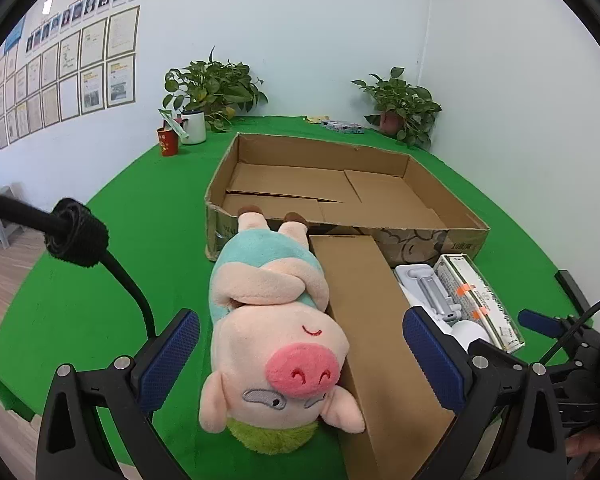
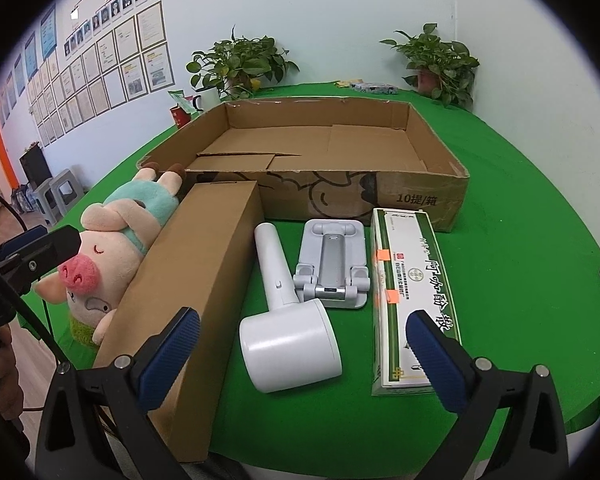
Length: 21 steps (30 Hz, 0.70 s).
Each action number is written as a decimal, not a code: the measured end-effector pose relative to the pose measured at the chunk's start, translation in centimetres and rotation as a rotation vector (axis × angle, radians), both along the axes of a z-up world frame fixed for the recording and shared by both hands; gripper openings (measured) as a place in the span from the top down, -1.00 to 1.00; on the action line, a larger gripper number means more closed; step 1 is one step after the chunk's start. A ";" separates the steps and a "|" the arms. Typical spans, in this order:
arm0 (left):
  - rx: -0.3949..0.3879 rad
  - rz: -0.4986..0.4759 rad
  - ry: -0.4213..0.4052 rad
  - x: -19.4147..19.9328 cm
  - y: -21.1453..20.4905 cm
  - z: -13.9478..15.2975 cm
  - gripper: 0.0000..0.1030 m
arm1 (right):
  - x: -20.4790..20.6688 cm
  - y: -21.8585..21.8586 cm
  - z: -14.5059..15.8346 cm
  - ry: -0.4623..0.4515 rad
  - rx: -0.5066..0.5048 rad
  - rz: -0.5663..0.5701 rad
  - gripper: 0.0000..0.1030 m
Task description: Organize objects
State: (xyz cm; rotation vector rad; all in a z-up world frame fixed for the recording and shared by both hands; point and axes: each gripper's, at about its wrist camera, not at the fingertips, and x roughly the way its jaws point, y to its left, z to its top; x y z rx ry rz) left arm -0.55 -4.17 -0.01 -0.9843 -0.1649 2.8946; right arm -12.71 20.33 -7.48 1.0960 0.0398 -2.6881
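Left gripper (image 1: 300,360): jaws spread wide, holding nothing; the pink plush pig in a teal shirt (image 1: 276,320) lies between them on the green tabletop (image 1: 100,280), feet against the tray's near wall.
Right gripper (image 2: 303,350): also wide open and empty, poised over the white handheld device with a round head (image 2: 288,320).
Destination: large shallow open cardboard tray (image 2: 420,200), nothing in it, just behind the row of items.
Pig risk: soft body may squash and slip out; it leans on the long closed brown carton (image 2: 196,280), which a closing finger could shove.
Device risk: smooth rounded head may roll or squirt from the pads.
Neighbours: grey folding stand (image 2: 332,268) and green-and-white printed box (image 2: 412,300) lie just beside it; a wide approach could knock them.
Clash risk: both grippers are near each other.
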 end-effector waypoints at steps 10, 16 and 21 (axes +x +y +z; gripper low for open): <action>0.023 -0.010 -0.019 -1.4 -0.8 0.2 -0.99 | -0.8 -0.5 -0.3 0.000 -0.027 0.050 -0.99; 0.041 -0.015 -0.030 -1.5 -1.7 0.3 -0.99 | -1.2 -1.7 -0.1 0.006 -0.022 0.099 -0.99; 0.077 -0.033 -0.056 -1.7 -2.4 -0.2 -0.99 | -1.2 -2.0 0.4 0.025 -0.018 0.117 -0.99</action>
